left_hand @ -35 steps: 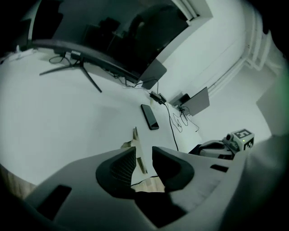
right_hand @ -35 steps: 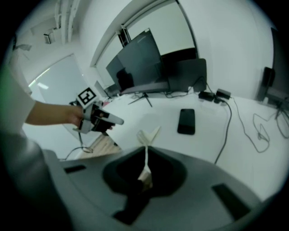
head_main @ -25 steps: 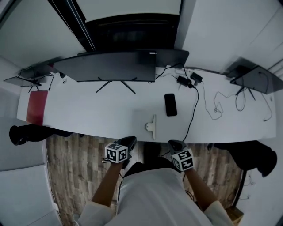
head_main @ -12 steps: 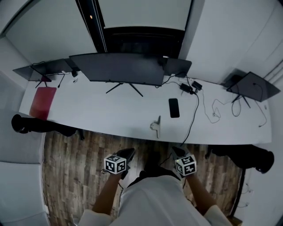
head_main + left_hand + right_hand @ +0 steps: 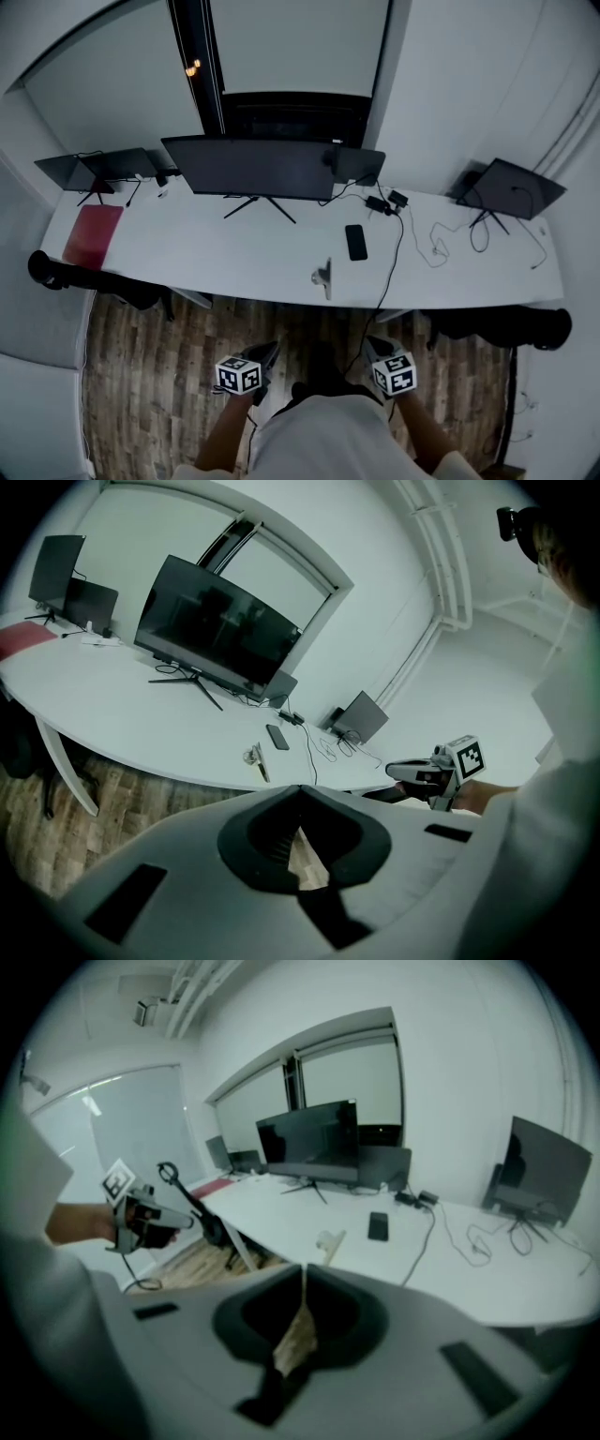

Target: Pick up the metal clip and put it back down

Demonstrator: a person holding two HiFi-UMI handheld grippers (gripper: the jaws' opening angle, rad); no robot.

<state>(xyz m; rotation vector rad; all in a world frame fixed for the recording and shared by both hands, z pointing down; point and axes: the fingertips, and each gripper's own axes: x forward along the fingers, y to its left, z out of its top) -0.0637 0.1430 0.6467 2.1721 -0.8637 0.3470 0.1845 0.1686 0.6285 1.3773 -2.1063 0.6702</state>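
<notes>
metal clip [image 5: 322, 278]: desk [image 5: 216, 255] edge | phone [image 5: 355, 242], cable [image 5: 399, 246]: beside | monitor [image 5: 253, 169]: behind

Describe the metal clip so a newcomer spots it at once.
On the long white desk, find the black phone before the big monitor. The clip lies left of it, by the desk's front edge. It is small and pale; its neighbours are black.

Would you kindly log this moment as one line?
left tool: shut, empty | right tool: shut, empty | metal clip: lying on desk, untouched | tools: short of desk
</notes>
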